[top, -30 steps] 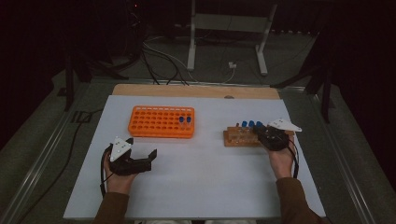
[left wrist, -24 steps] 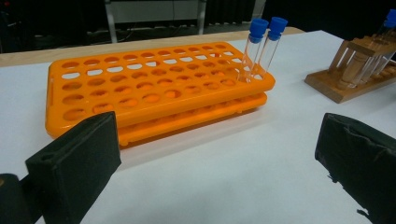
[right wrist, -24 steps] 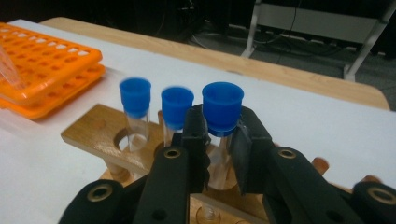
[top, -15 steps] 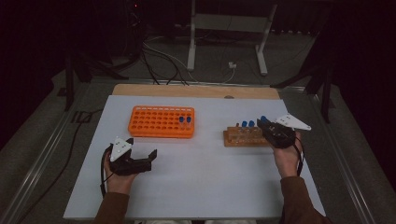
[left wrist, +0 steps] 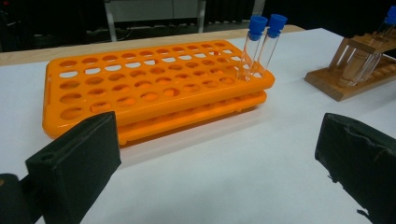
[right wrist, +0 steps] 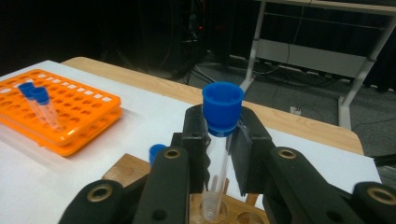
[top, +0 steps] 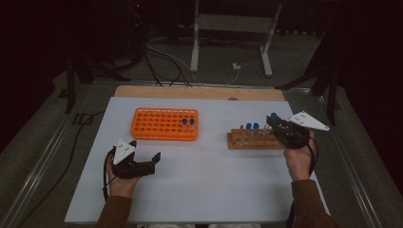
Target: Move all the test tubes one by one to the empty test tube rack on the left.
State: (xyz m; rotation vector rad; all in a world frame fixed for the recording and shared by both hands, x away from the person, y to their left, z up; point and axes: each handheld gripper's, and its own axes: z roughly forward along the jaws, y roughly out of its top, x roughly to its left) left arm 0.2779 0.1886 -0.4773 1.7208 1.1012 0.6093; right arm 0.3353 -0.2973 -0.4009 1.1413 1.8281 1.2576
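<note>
Lifting the third test tube out of the wooden rack

My right hand-held gripper (right wrist: 219, 140) clamps a blue-capped test tube (right wrist: 218, 154), tip just above the wooden rack (top: 252, 140); two stand in the orange rack (top: 164, 124), two wait. My left hand-held gripper (top: 138, 164) rests wide open on the counter (top: 214, 180).
</note>
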